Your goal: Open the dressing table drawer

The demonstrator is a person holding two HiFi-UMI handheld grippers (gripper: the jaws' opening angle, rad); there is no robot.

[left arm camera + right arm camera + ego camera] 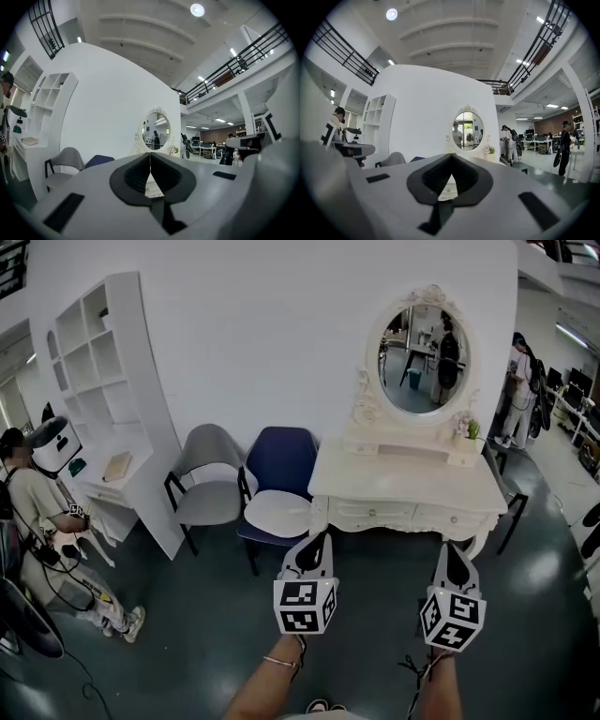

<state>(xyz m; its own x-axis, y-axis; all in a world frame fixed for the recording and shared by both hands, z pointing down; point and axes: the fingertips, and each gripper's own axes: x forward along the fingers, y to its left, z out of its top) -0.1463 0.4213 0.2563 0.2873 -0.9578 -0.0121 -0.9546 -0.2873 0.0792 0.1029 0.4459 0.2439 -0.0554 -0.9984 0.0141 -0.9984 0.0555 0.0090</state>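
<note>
White shelving (103, 381) stands against the wall at far left, with a person (42, 512) beside it. Next along the wall come a grey chair (211, 484) and a blue chair (279, 486), side by side.

The left forearm (267, 690), bare with a thin bracelet at the wrist, reaches straight forward and holds the left gripper (319, 540) level. Its tips point toward the left end of the dressing table (403, 486). Its own view shows the two jaws pressed together with nothing between them.

The cream dressing table stands against the wall right of the blue chair, under an oval mirror (424, 348). The drawer (375, 515) sits in its front face below the top, pushed in flush, with a second drawer front (455, 518) beside it.

The right forearm (441, 695) runs parallel to the left one. The right gripper (457, 549) is also level and aimed at the table's right half. Its jaws meet at the tips and are empty. Neither gripper touches the table.
</note>
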